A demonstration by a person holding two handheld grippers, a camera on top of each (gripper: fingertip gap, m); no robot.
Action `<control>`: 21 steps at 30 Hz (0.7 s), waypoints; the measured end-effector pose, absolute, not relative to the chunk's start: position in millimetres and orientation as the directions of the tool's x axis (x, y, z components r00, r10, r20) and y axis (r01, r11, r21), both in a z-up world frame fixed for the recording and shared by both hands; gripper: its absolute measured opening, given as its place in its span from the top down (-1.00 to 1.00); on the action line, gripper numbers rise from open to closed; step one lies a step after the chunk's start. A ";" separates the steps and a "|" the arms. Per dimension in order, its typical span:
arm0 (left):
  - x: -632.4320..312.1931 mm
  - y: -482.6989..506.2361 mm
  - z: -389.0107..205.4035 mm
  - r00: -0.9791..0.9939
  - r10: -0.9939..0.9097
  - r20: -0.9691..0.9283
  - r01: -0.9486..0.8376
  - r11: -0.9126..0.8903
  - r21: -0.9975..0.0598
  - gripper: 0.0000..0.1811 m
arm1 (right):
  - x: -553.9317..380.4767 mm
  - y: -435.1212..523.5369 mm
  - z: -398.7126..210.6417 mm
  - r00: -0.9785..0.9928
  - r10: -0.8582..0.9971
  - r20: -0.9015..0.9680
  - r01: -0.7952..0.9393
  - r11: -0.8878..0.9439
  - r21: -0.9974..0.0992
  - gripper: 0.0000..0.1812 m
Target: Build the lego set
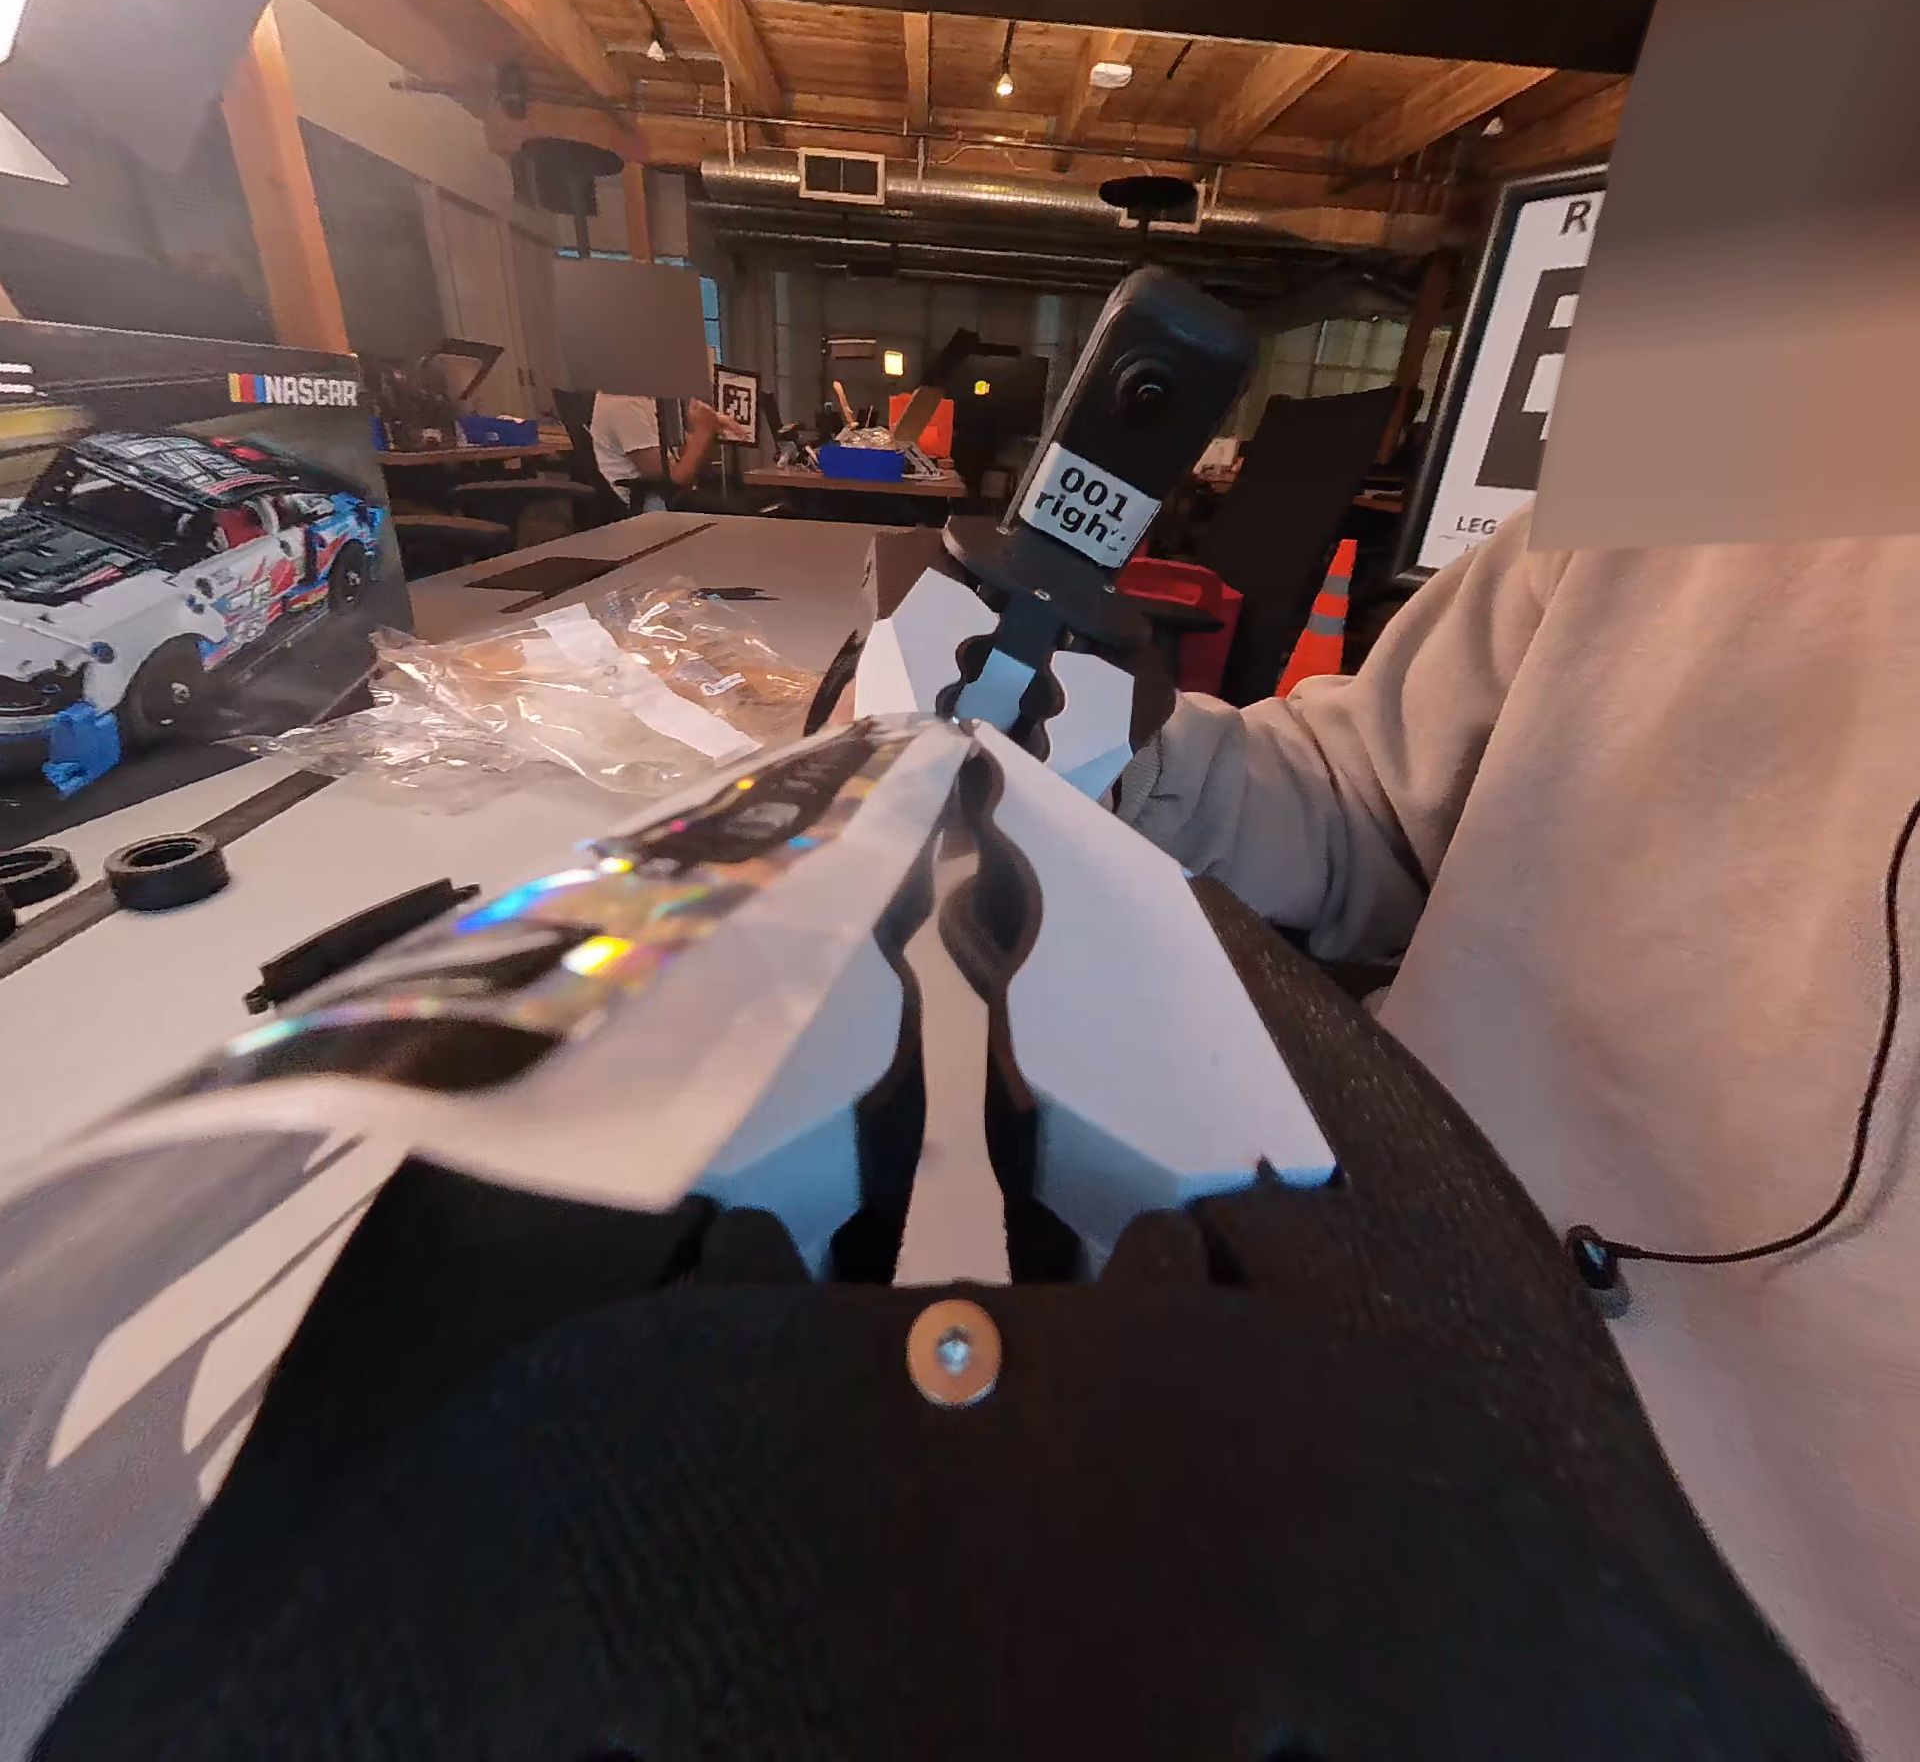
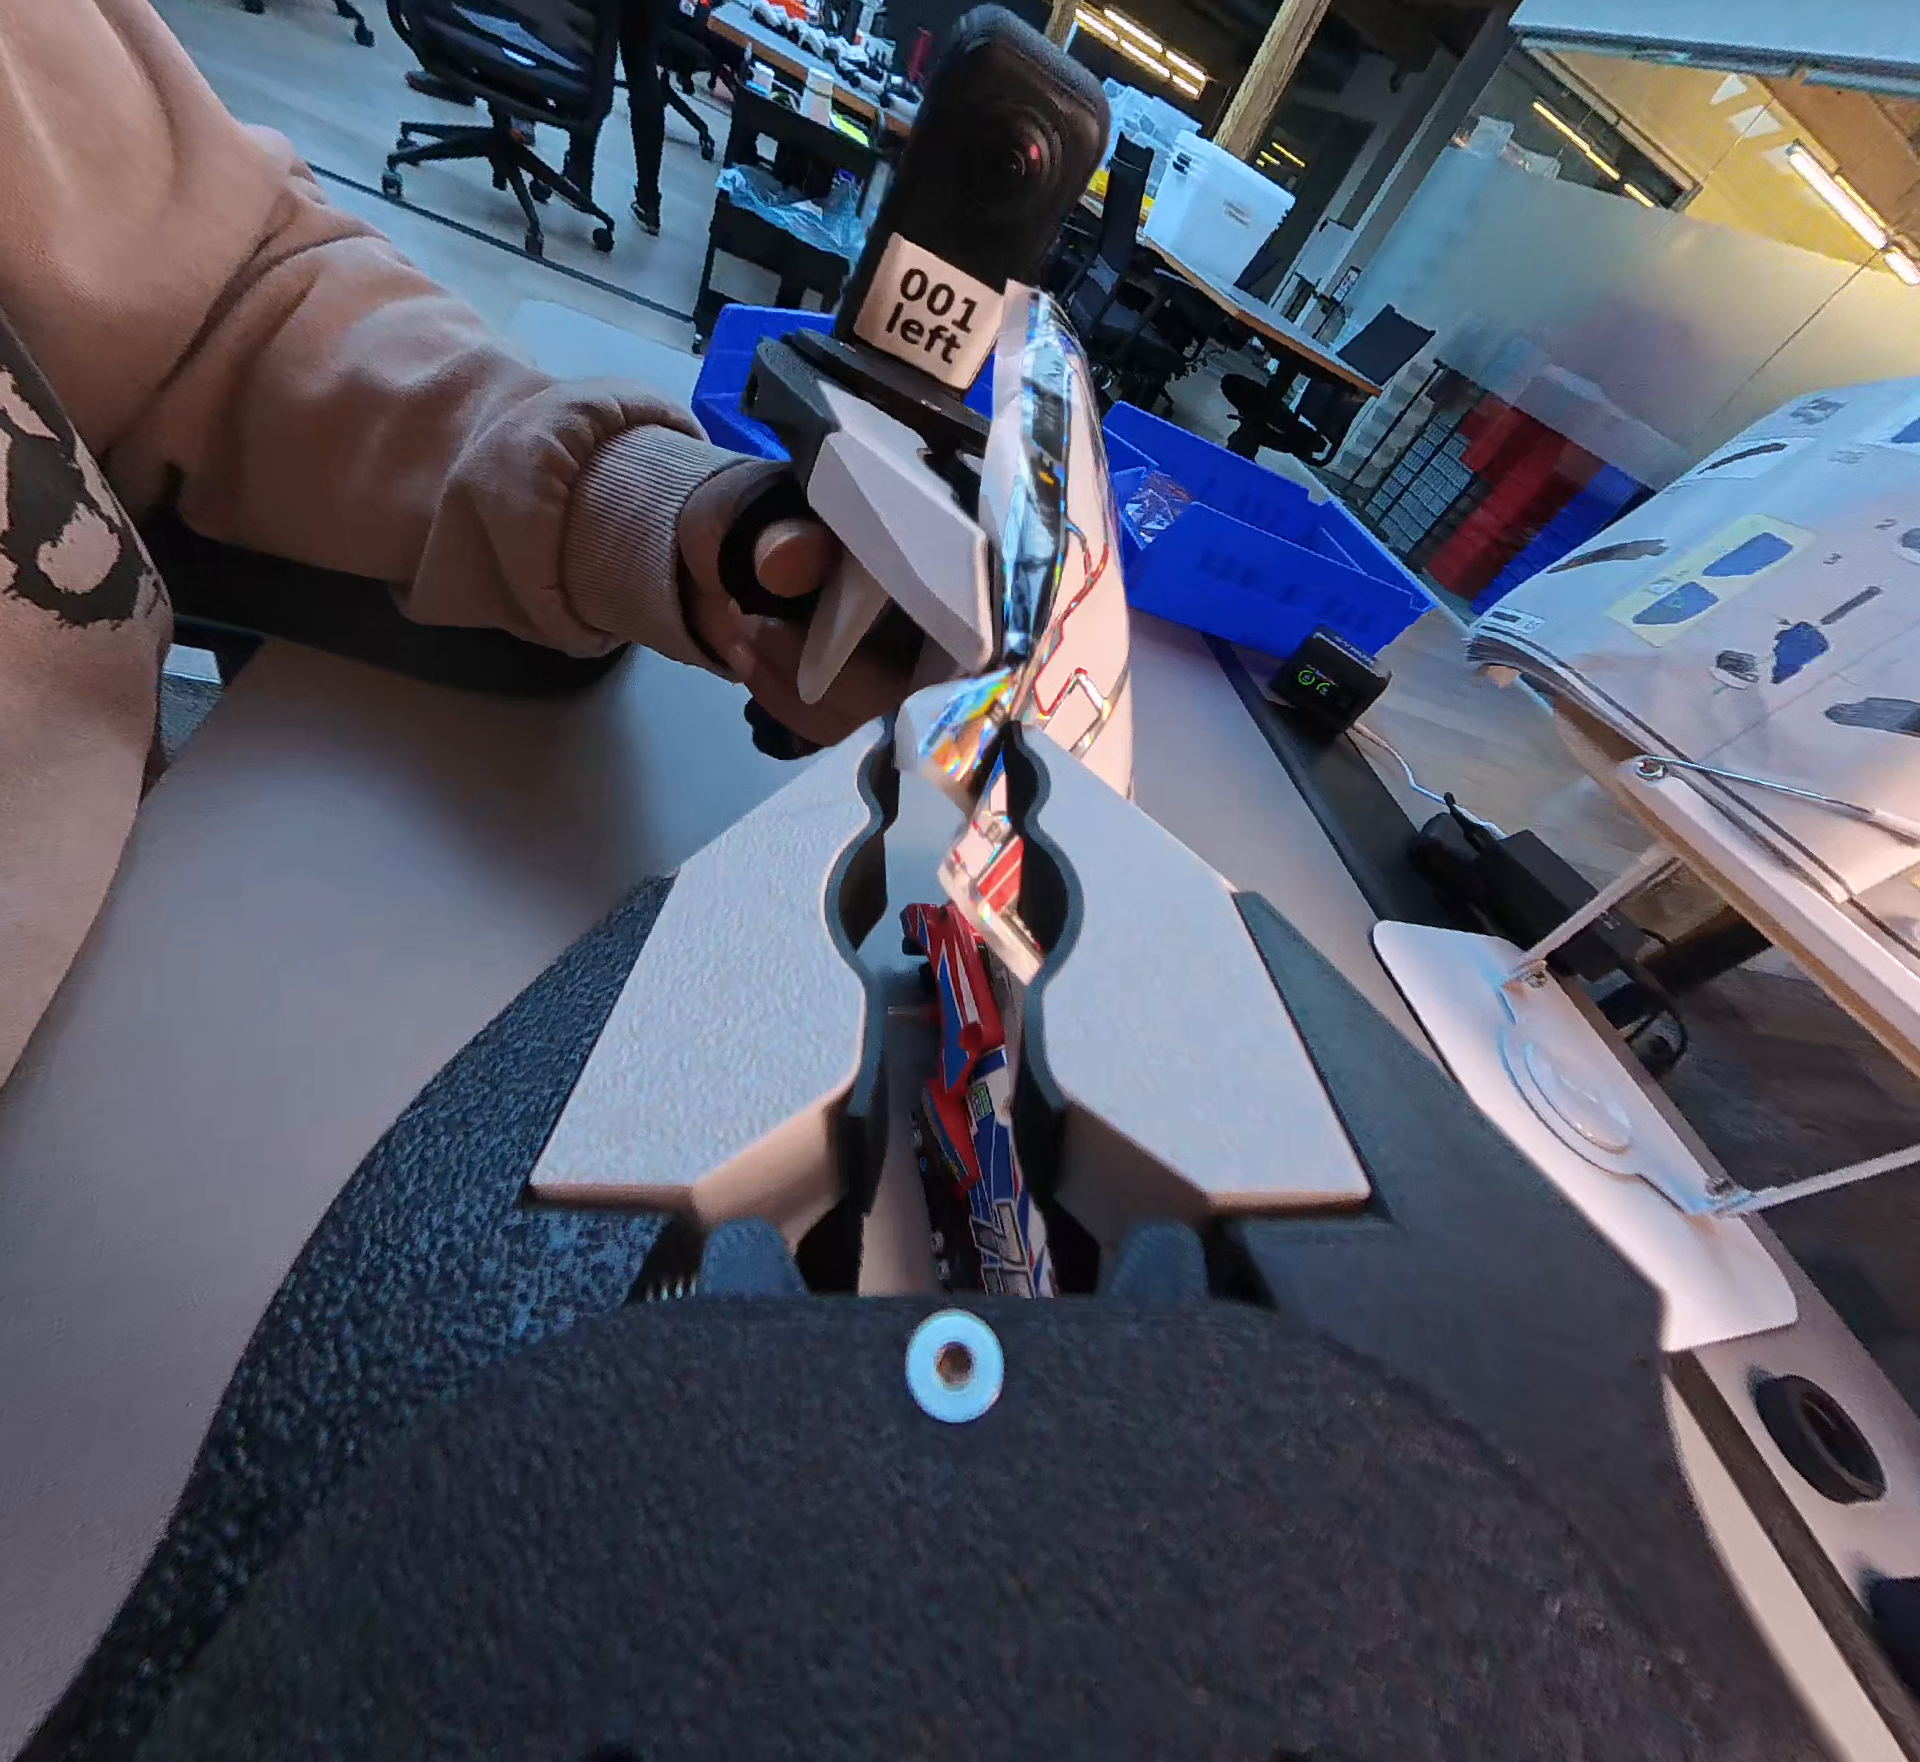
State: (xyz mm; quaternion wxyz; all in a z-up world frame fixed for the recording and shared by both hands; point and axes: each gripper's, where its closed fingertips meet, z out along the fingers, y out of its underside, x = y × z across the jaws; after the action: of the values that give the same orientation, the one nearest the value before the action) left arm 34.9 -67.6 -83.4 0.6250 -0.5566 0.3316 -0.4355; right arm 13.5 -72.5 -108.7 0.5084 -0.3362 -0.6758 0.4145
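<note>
Both hand-held grippers, left point(image 1: 971, 767) and right point(image 2: 961, 777), pinched glossy holographic sticker sheet point(image 1: 623, 923) above surface point(image 1: 125, 995) | advice: peel slowly, evenly.

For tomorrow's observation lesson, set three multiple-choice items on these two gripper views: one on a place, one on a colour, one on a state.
1. Where is the set's box?
A. Standing at the left of the table
B. In the blue bin
C. On the floor

2. What colour is the bin behind the grippers?
A. Red
B. Blue
C. Green

3. What is the sticker sheet doing?
A. Lying flat on the table
B. Held between both grippers
C. Tucked in the plastic bags

Answers: 1 A, it stands by the loose tyres. 2 B, its walls are blue. 3 B, the left gripper and the right gripper both pinch it.
</note>
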 end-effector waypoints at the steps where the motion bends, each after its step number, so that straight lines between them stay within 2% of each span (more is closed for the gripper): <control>1: 33.8 -69.0 -80.7 0.383 -0.920 0.089 0.201 -0.011 -0.979 1.00 | 13.9 -71.7 -109.8 -0.255 0.873 0.417 0.040 0.440 -0.897 0.82; 5: 30.6 -69.5 -77.6 0.366 -0.924 0.112 0.229 -0.028 -0.973 1.00 | 14.7 -64.0 -107.2 -0.197 0.867 0.458 0.032 0.473 -0.881 1.00; 14: 28.7 -71.6 -69.9 0.323 -0.932 0.166 0.317 -0.059 -0.947 1.00 | 14.7 -49.3 -96.1 -0.061 0.836 0.545 -0.005 0.545 -0.838 1.00; 21: 28.3 -73.3 -68.6 0.402 -0.915 0.033 0.255 0.077 -0.964 1.00 | 11.1 -73.7 -101.8 -0.157 0.853 0.497 -0.049 0.496 -0.867 1.00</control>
State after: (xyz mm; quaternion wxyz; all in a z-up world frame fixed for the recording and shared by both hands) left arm 28.3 -73.3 -68.6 0.6602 -0.5149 0.3206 -0.4429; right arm 11.1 -73.7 -101.8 0.5706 -0.3093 -0.6500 0.3952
